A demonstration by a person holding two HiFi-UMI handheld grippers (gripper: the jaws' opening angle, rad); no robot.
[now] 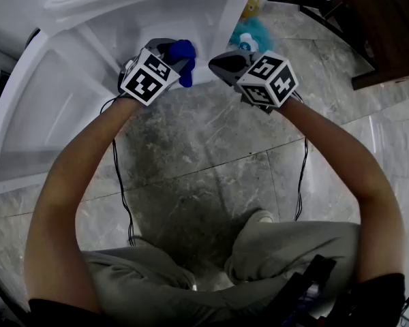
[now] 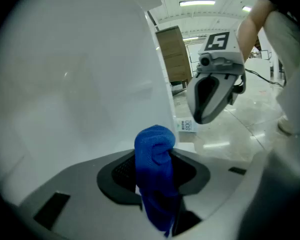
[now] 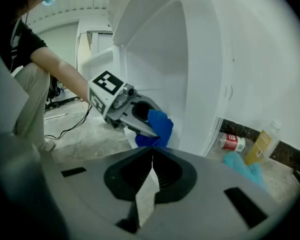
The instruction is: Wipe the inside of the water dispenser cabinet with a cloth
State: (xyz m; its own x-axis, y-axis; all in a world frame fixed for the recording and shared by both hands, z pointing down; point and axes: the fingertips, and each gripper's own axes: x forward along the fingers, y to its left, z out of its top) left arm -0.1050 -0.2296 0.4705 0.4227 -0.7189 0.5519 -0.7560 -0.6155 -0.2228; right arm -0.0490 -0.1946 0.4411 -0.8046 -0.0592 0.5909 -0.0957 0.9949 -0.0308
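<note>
The left gripper [image 2: 156,181] pinches the blue cloth [image 2: 154,146], with the white cabinet [image 2: 80,84] just ahead; beside it, the right gripper [image 3: 151,176] is pressed together.

**What the views keep back**

From above, a marker cube [image 1: 146,80] covers most of the left tongs [image 1: 176,58], so only a blue end of the cloth [image 1: 185,49] shows past them. The cabinet [image 1: 123,26] ahead is cut off by the top edge. Beyond the right tongs [image 3: 151,176], to their right, a red bottle [image 3: 232,142] and a yellow bottle [image 3: 262,144] carry print too small to read. The teal heap [image 3: 242,166] beside them is blurred, perhaps a rag.
</note>
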